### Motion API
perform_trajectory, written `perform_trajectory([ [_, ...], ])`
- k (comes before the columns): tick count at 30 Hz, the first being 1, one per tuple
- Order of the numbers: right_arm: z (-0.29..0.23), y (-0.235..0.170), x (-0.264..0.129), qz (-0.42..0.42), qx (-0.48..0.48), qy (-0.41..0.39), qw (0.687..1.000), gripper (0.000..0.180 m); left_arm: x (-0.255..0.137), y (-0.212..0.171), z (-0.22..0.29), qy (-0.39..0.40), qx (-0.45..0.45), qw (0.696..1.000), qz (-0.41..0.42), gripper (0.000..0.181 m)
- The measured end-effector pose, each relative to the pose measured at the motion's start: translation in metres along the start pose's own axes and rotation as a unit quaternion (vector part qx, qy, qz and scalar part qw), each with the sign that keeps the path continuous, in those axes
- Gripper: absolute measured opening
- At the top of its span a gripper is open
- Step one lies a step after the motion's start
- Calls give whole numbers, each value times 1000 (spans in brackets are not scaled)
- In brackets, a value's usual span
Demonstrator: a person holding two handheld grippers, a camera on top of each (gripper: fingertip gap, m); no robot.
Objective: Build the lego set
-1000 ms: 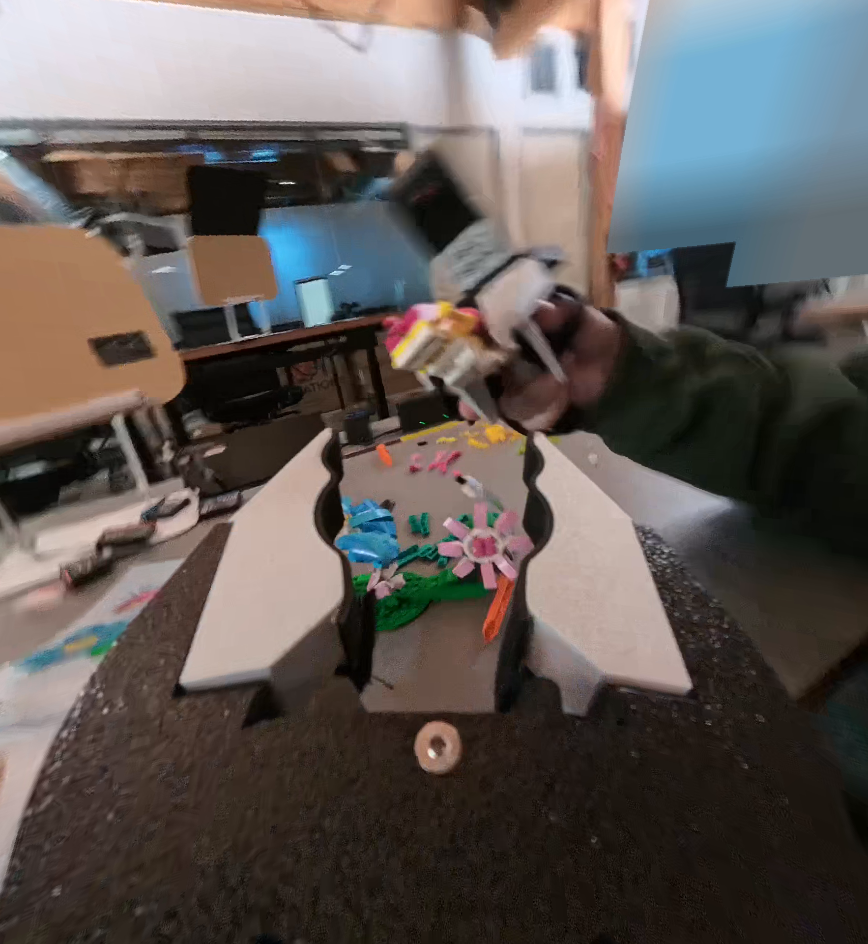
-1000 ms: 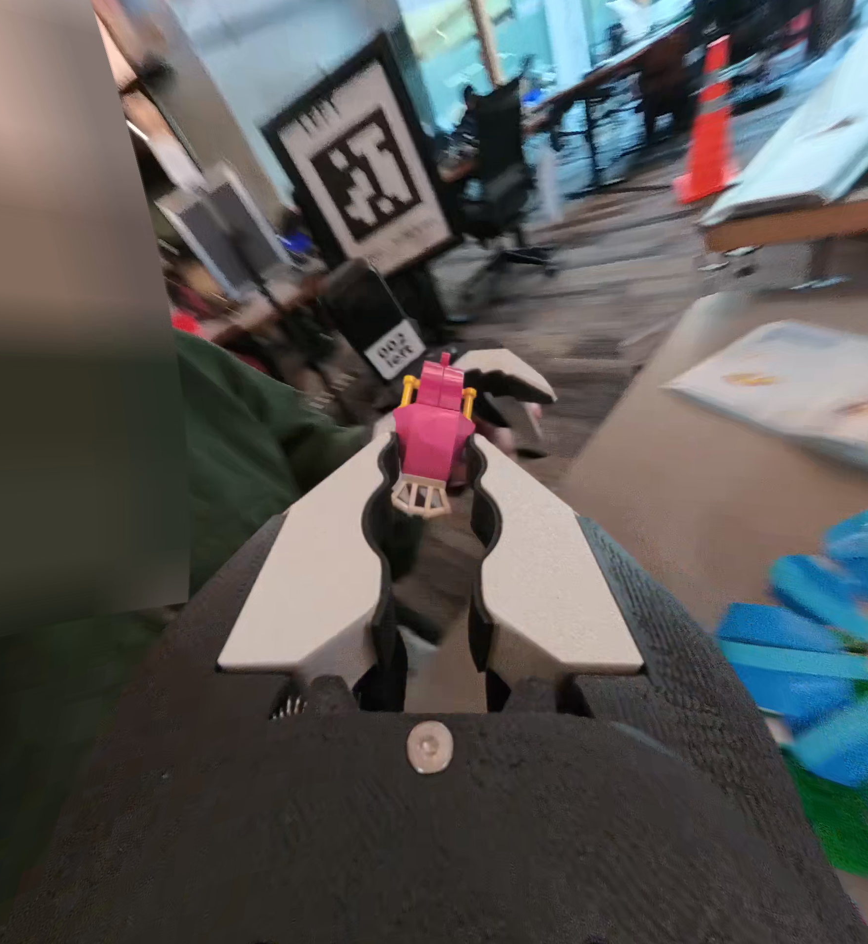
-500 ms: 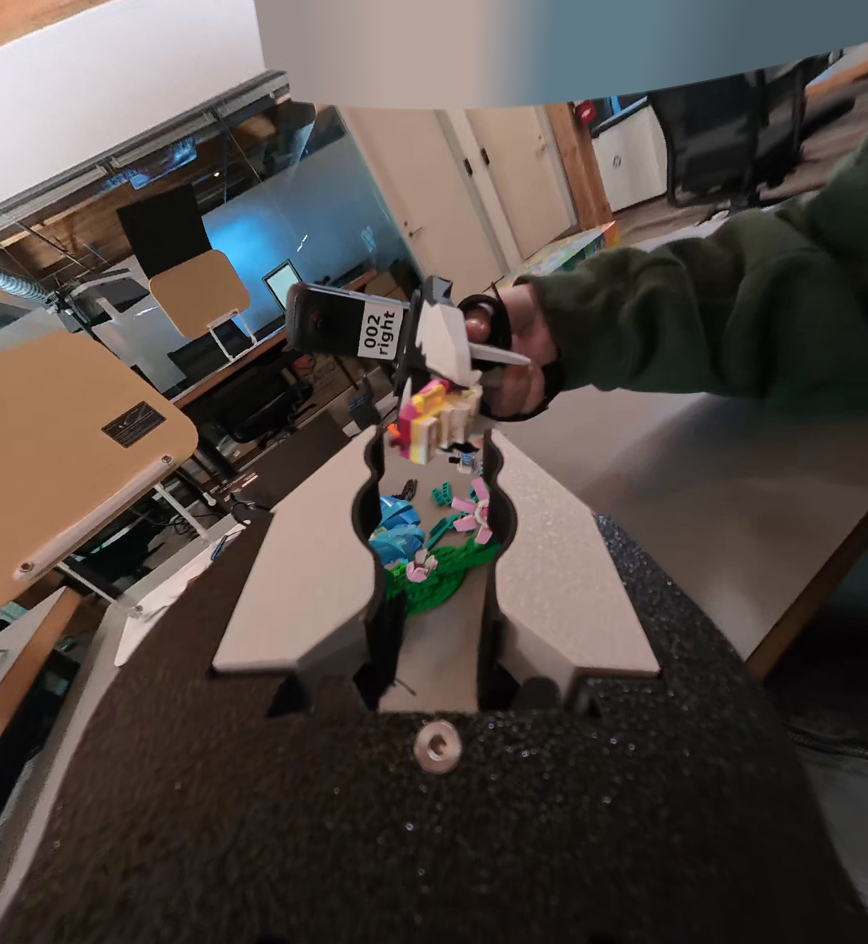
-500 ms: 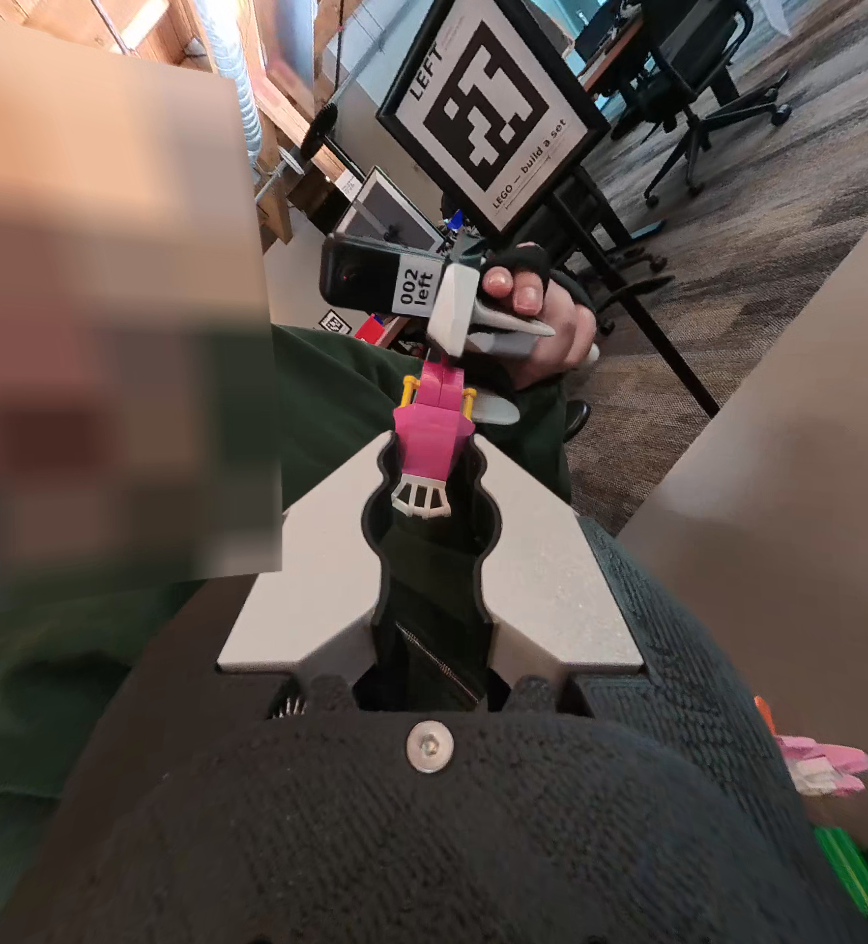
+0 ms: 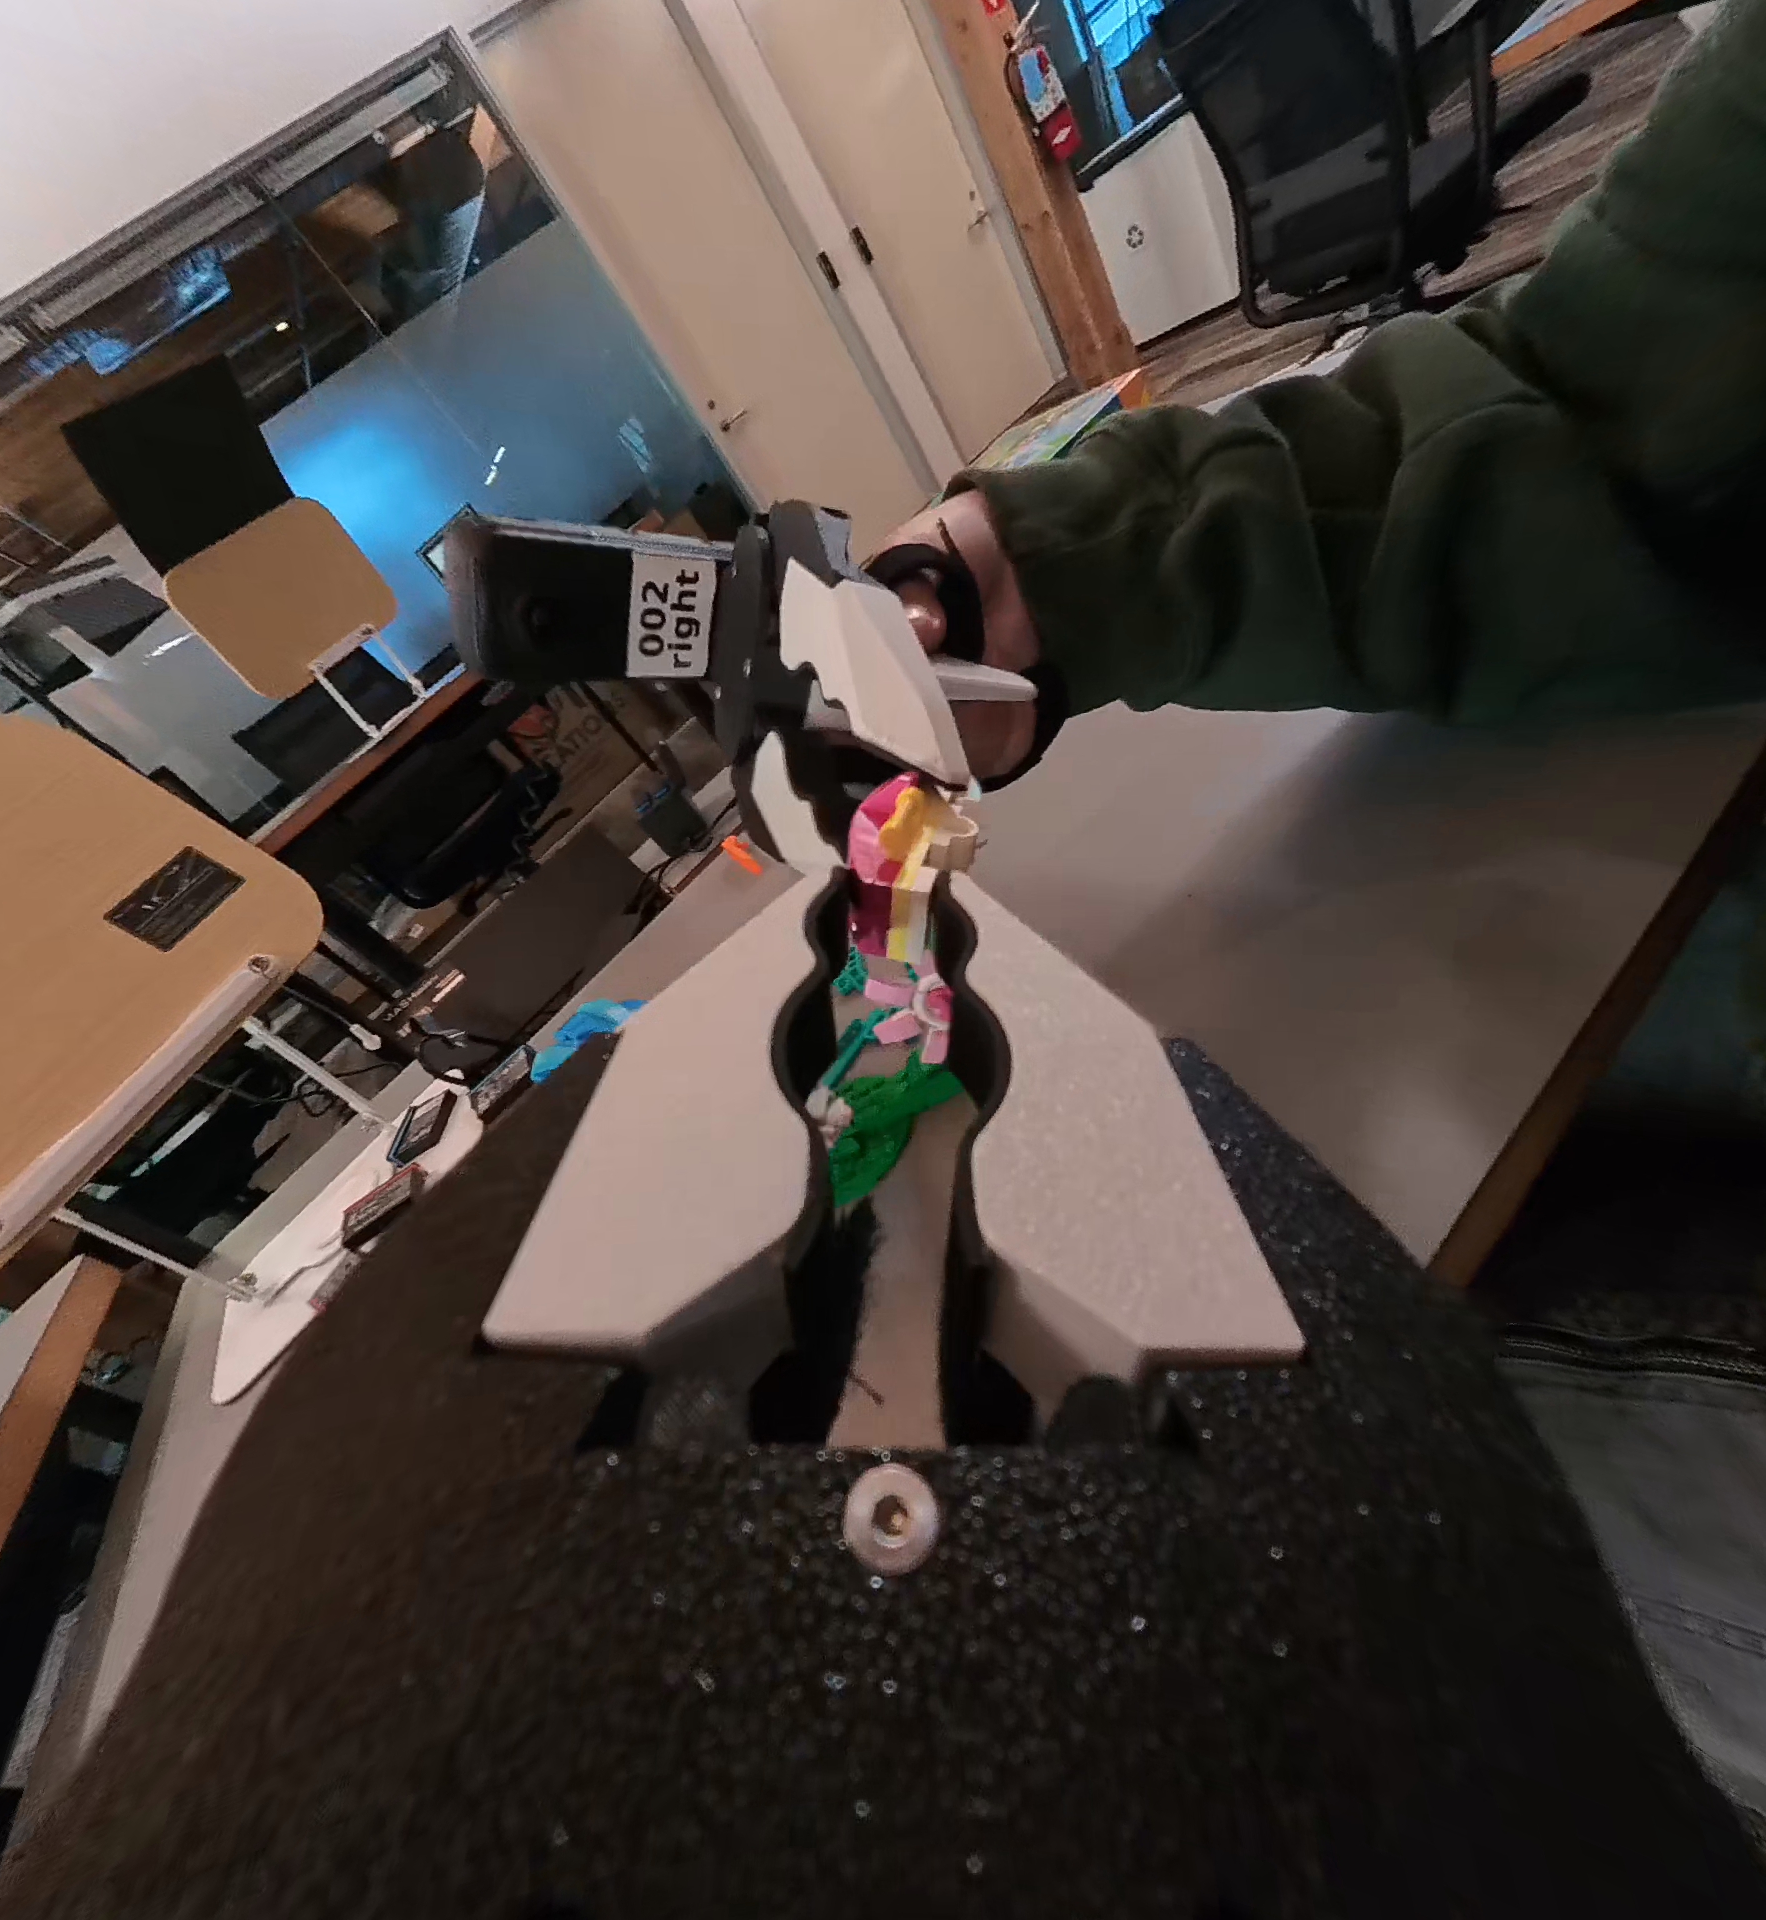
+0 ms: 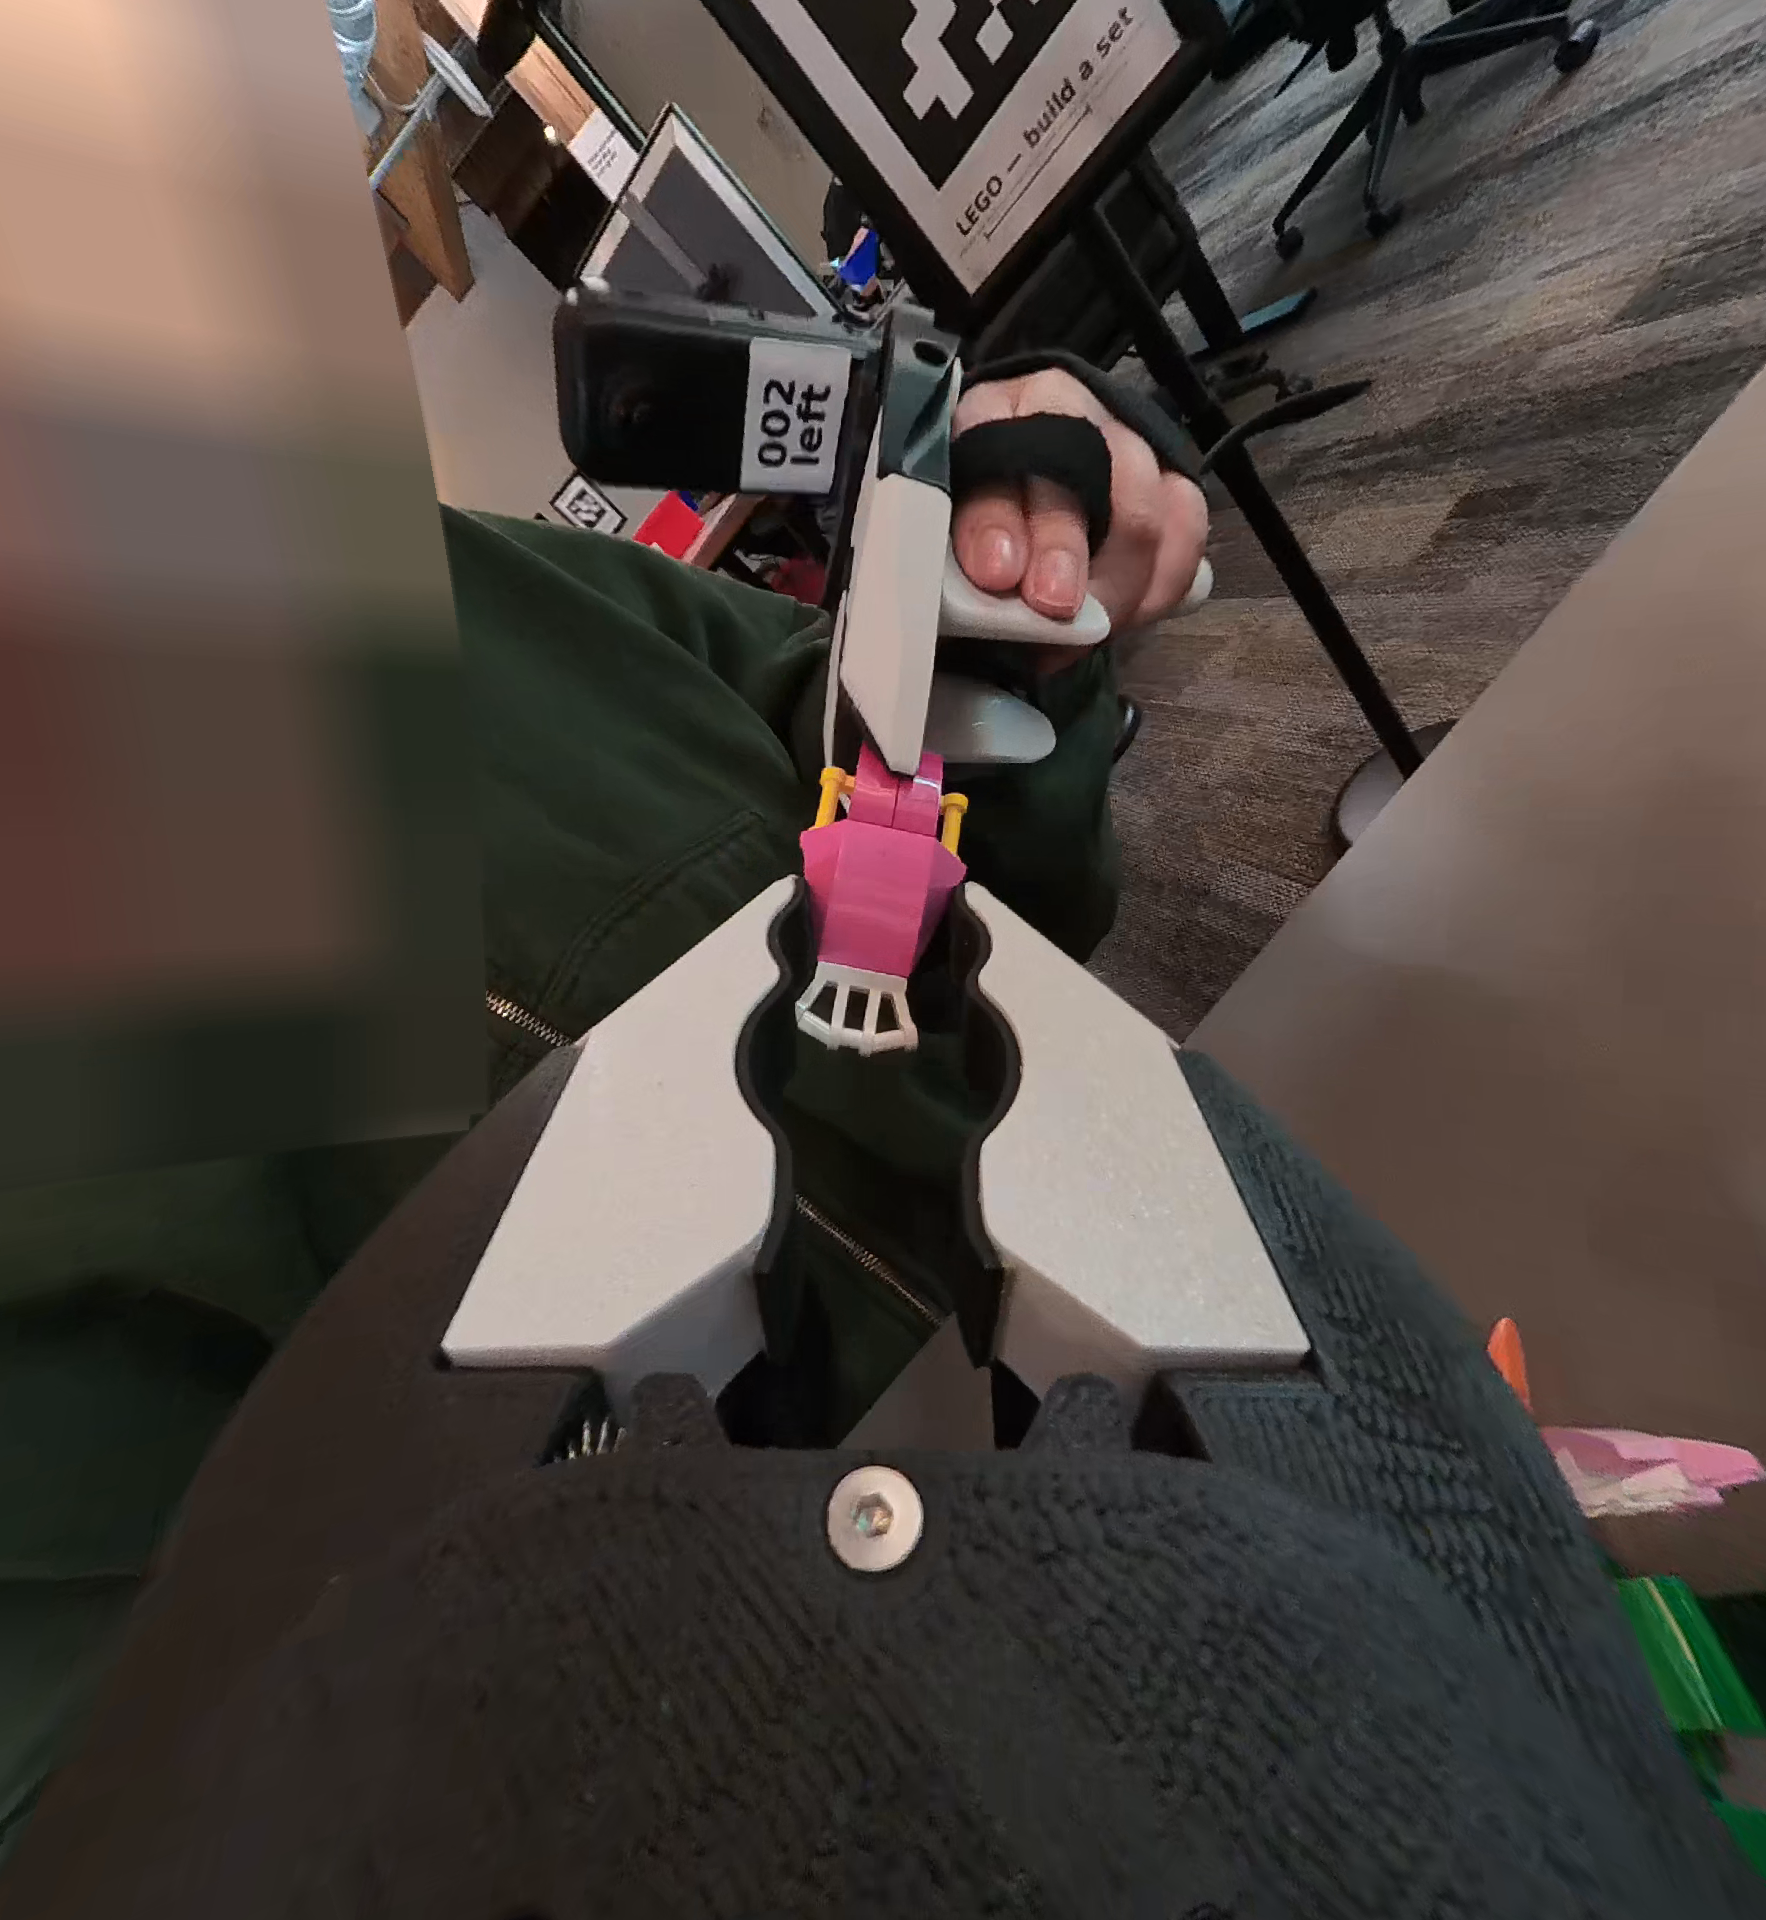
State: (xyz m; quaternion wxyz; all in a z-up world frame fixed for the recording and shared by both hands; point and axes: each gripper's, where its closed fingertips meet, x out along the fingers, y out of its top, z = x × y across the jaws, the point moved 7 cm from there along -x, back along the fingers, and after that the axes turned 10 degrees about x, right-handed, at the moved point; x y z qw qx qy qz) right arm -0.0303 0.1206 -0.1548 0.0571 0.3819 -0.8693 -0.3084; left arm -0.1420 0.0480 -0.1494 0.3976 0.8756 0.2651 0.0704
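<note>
A pink lego assembly (image 6: pixel 868 862) with yellow side clips and a white cage piece (image 6: pixel 858 1013) is held in the air between both grippers. My right gripper (image 6: pixel 879 902) is shut on its pink body. My left gripper (image 6: pixel 894 764) comes in from above, and its tips pinch the assembly's top end. In the left wrist view, my left gripper (image 5: pixel 894 896) is closed on the pink, yellow and white stack (image 5: pixel 884 873). The right gripper (image 5: pixel 889 821) meets it from the far side, held by a hand in a green sleeve.
On the grey table (image 5: pixel 1326 935) below stands a flower build with a green base (image 5: pixel 879 1127), a pink flower (image 5: pixel 915 1013) and a blue flower (image 5: pixel 588 1023). The right wrist view shows a pink flower (image 6: pixel 1648 1465) and green plates (image 6: pixel 1710 1662) at lower right. A wooden chair (image 5: pixel 79 935) is at left.
The grippers have come together off the table. My left gripper was open and apart from the assembly. It has narrowed and now closes on the end of the piece that the right gripper holds.
</note>
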Motion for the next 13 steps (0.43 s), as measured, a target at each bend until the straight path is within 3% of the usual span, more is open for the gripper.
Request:
perform_trajectory([
  [1, 0, 1, -1, 3, -3, -6, 1000, 25, 0, 0, -1, 5, 3, 1000, -3, 14],
  [7, -10, 11, -28, 74, -45, -71, 994, 26, -6, -7, -13, 81, 7, 997, -9, 14],
  [13, -35, 23, -74, 192, -131, -173, 957, 26, -7, -22, -22, 147, 4, 988, -45, 14],
])
